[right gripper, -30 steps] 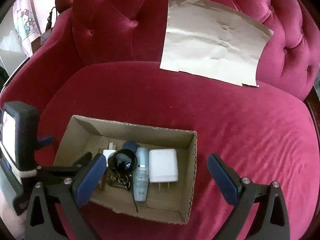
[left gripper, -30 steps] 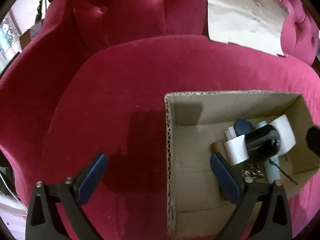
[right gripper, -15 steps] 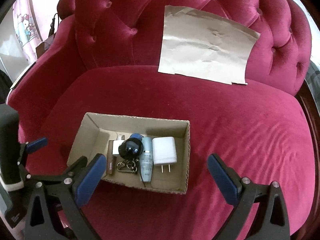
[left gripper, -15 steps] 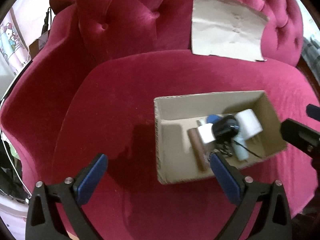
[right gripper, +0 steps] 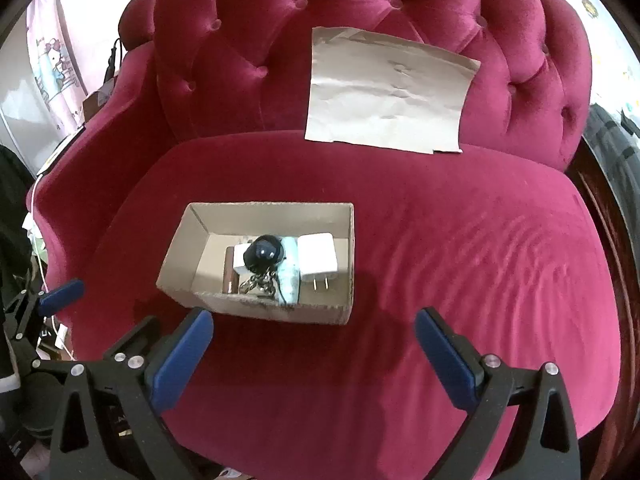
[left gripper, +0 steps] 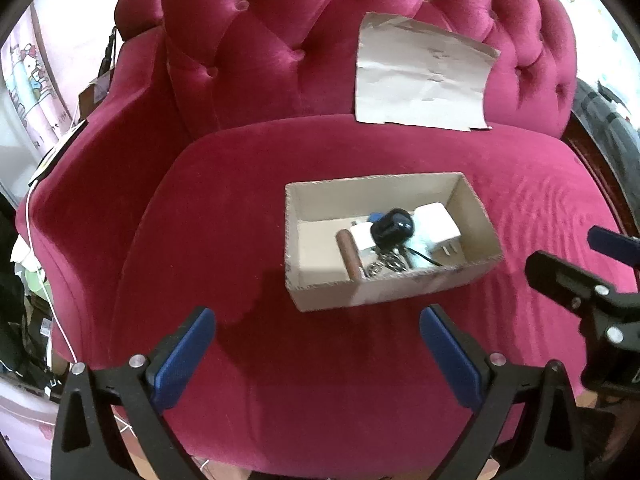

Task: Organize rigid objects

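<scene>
Both grippers have pulled back and up from the cardboard box (left gripper: 390, 240), so more of the red sofa seat (left gripper: 224, 248) shows now than a second ago. A second ago the left gripper (left gripper: 316, 344) was right down at the box, with one finger over its inside. Now it hangs near the front edge of the seat, with its two fingers wide apart and nothing between them. The right gripper (right gripper: 312, 344) is also back near the front edge, fingers wide apart and empty too.

The box sits on the middle of the seat, a bit toward the left side. All the small hard things are inside it, bunched at its right end: a white charger (right gripper: 318, 258), a black round thing (right gripper: 262, 256), a pale blue tube (right gripper: 290, 276), a brown stick (left gripper: 352, 256), a smaller white block (left gripper: 364, 238) and some metal chain (right gripper: 260, 286). The left end of the box is bare. A flat sheet of cardboard (right gripper: 388, 92) leans on the back of the sofa, well apart from the box.

No loose things show on the seat. So the tidying looks done, or very nearly done, and the hands seem to be backing off.
</scene>
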A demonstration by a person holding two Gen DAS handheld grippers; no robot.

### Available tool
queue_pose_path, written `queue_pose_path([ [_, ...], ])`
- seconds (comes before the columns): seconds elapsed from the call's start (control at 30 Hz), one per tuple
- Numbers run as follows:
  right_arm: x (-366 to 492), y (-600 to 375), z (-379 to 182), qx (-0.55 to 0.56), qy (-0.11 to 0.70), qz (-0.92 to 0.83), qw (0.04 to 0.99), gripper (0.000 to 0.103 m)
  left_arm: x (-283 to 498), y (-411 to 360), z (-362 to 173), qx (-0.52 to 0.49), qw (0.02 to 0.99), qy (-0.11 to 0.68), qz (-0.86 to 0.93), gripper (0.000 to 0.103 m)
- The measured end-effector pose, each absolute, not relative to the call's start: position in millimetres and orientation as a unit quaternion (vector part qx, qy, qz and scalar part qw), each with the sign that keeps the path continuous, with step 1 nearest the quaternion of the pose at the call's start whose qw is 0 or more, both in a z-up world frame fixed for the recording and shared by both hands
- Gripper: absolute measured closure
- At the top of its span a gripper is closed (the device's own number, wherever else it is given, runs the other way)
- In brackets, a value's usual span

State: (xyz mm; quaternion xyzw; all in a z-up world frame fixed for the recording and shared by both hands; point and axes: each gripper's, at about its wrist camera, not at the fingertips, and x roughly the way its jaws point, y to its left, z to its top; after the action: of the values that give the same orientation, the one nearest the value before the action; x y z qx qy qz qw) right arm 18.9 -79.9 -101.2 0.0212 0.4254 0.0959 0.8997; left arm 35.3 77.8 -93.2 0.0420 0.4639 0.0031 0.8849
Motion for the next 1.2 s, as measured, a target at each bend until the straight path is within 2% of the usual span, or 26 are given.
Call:
queue_pose_path([
  [0.63,-29.0,-88.8,-75.6,0.016,0.414,0.088,0.906,0.000,-0.2,60.1,-63.5,0.042,0.892,0.449,-0.013,0.000],
  [1.2,-37.2,-96.2,-63.3,0.025,0.409,0.086,0.908,0.000,-5.2,55.6,-49.2,0.040,0.896,0.442,-0.012,0.000],
])
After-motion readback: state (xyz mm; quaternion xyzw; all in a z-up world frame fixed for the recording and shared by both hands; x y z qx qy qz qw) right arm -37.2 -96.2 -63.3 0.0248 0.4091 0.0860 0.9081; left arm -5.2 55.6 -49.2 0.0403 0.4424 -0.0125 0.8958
